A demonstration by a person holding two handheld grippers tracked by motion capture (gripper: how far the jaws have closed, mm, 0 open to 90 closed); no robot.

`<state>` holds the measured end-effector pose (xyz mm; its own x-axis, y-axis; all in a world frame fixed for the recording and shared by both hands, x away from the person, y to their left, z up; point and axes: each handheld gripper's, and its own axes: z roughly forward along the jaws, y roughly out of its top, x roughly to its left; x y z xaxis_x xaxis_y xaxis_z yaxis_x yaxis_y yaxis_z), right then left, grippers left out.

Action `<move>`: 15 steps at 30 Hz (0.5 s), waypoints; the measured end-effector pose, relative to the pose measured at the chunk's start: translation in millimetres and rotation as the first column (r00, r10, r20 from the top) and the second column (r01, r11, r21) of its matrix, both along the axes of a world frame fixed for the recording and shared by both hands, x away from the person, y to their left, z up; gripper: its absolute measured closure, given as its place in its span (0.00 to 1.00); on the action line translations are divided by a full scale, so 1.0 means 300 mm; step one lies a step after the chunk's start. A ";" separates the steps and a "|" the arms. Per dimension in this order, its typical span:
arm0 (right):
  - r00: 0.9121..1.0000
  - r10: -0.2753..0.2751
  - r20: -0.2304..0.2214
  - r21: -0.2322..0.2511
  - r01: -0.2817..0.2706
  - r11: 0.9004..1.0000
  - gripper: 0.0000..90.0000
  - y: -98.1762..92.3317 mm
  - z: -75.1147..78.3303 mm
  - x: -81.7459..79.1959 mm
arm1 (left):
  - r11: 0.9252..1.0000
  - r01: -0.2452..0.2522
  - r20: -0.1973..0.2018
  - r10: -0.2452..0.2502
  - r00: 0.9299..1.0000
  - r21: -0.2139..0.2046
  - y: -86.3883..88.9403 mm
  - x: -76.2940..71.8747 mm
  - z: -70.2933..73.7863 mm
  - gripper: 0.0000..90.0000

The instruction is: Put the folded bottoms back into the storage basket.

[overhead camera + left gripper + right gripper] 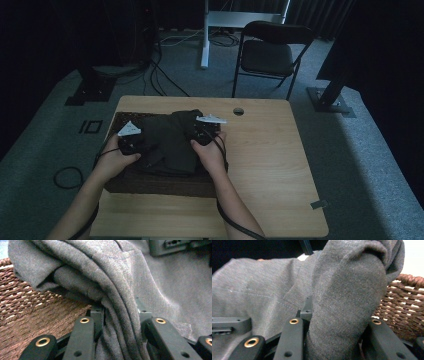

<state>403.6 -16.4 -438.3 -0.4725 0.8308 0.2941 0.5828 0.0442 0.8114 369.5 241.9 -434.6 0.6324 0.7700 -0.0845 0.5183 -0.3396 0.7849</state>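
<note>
A dark grey folded garment (167,142) lies on a brown woven mat (165,185) on the left half of the wooden table. My left gripper (131,140) sits at the garment's left edge, shut on a thick fold of the grey cloth (120,315) that runs up between its jaws. My right gripper (204,134) is at the garment's right edge, shut on a bunched fold of the same cloth (344,315). The woven mat (30,305) lies under the cloth, and its weave (404,305) shows past the right gripper's fold.
The wooden table (270,160) has a round cable hole (238,111) near its far edge. A black folding chair (270,52) stands beyond the table. Cables lie on the grey carpet (67,176) at the left.
</note>
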 end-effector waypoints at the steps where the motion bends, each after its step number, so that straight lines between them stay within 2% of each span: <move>1: 1.000 0.000 -0.006 -0.005 0.000 1.000 0.72 0.003 -0.006 0.002 | 1.000 -0.001 0.003 0.001 1.000 0.010 -0.003 0.001 -0.002 0.77; 6: 1.000 -0.004 -0.015 -0.038 0.003 0.999 0.72 0.010 -0.022 0.010 | 1.000 0.003 -0.018 -0.003 1.000 0.024 -0.010 0.015 -0.028 0.77; 12: 0.999 -0.007 -0.051 -0.054 0.004 0.999 0.72 0.029 -0.053 0.026 | 0.999 -0.011 -0.034 0.012 0.999 0.036 -0.004 0.025 -0.072 0.77; 15: 0.997 -0.011 -0.072 -0.056 0.007 0.998 0.72 0.039 -0.074 0.035 | 0.998 -0.014 -0.041 0.016 0.999 0.055 -0.002 0.027 -0.090 0.77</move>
